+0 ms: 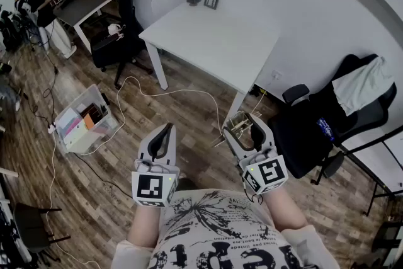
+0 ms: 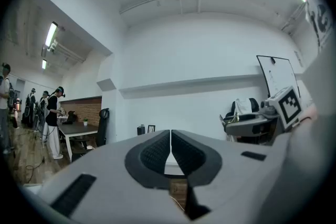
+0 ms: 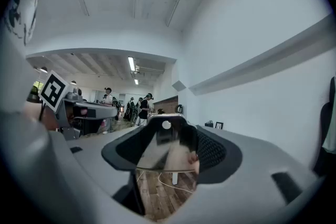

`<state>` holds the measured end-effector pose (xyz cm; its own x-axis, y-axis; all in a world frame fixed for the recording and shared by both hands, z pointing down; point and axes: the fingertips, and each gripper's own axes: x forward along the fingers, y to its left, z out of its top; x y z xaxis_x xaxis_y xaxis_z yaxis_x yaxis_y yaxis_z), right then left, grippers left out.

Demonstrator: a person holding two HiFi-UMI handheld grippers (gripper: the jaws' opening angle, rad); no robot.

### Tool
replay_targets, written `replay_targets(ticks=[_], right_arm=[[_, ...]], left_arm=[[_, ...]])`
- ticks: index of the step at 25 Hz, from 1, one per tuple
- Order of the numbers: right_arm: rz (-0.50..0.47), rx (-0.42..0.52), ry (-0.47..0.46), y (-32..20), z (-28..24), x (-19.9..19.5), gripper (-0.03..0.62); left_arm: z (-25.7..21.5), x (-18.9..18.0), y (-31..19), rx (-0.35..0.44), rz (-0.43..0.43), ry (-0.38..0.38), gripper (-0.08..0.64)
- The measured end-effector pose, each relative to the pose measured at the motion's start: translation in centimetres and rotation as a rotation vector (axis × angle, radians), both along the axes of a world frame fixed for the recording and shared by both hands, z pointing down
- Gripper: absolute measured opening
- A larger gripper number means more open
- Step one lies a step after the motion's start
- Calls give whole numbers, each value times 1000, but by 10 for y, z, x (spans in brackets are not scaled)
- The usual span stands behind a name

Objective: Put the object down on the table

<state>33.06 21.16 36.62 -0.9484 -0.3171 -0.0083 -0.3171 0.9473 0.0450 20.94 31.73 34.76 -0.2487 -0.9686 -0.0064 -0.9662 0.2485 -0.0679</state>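
Mid-carry, gripping a flat shiny object (image 3: 163, 147) in the wide-spread right tongs (image 1: 244, 126) above the floor (image 1: 189, 104), well apart from the white bench (image 1: 214, 41), left tongs (image 1: 167, 130) closed on nothing; next, probably reaching over the bench, lowering, then letting go.

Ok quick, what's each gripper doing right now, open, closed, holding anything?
Left gripper: jaws closed, nothing between them.
Right gripper: jaws wide, clamped on a flat, shiny object; what it is cannot be told.
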Motion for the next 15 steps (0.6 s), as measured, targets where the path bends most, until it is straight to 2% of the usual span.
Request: replay_targets(ticks=[9, 15], right_arm=[[-4, -23, -6, -1, 6, -2, 279], [17, -45, 48, -11, 20, -3, 279]], left_arm=[[-1, 0, -1, -13, -8, 2, 12], [7, 0, -8, -29, -13, 8, 12]])
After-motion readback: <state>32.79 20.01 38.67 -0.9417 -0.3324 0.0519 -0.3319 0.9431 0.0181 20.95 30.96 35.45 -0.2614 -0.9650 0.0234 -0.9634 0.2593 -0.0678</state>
